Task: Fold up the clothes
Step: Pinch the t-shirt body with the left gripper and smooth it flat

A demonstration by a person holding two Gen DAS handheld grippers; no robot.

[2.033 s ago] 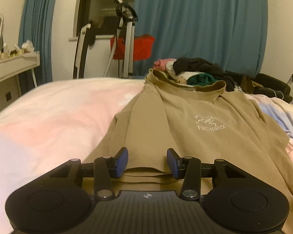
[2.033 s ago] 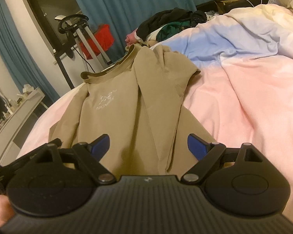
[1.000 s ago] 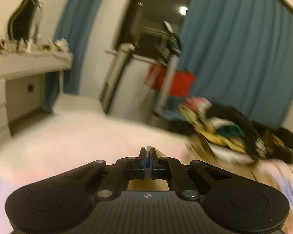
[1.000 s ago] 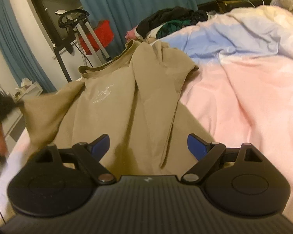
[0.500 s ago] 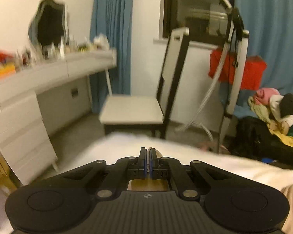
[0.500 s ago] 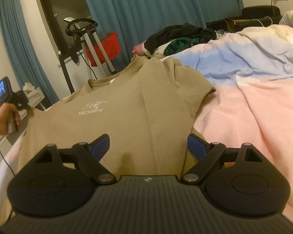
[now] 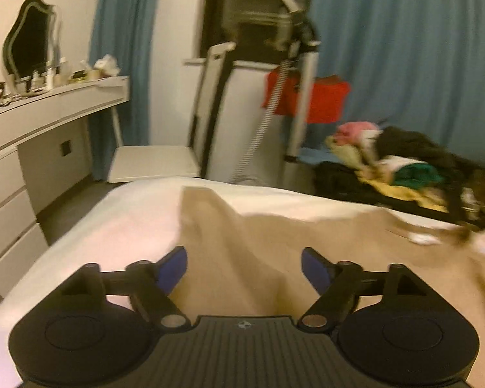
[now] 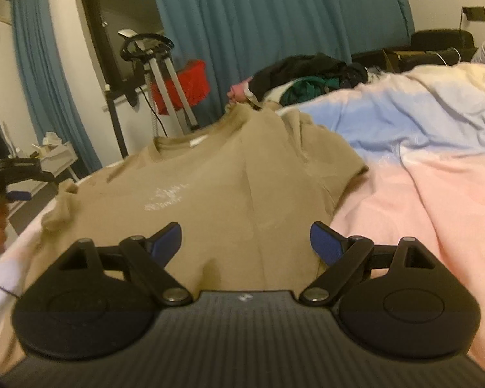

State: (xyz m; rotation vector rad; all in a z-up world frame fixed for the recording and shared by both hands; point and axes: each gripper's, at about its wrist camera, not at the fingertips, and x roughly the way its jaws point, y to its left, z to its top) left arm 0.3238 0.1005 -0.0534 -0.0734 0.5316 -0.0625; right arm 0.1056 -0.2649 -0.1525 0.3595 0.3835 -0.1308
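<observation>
Both sets of blue fingers spread wide, nothing between them. L gripper [image 7: 244, 266] hovers over the tan T-shirt [image 8: 229, 200] near the bed's [image 7: 119, 213] L edge, fingers apart w/ cloth showing through the gap but not pinched. In the R wrist view that same L gripper shows at far L, beside the shirt's L sleeve, apart from it. R gripper [image 8: 245, 242] hangs over the hem end of the shirt, jaws wide, no cloth touching the pads as far as I can tell.

Step in hand, my read: spreading the shirt flat before any fold; no fold is made yet. L sleeve looks laid out toward the bed's L edge. Next move prob. calls for both grippers to drop & pinch an edge (hem or side seam) and carry it across toward the middle; pads need to close on the cloth edge only, not the duvet [image 8: 420, 194] underneath.

Shirt: tan, short sleeves, front up, pale chest logo visible, collar pointing to the far end of the bed. Mostly flat, w/ creases running lengthwise down the body & a raised ridge near the L sleeve. R sleeve lies out on the pink/blue duvet. Left wrist view is motion-blurred, so fine wrinkles there are unclear.

Beyond the far end: clothes pile [image 8: 307, 74], further R.
</observation>
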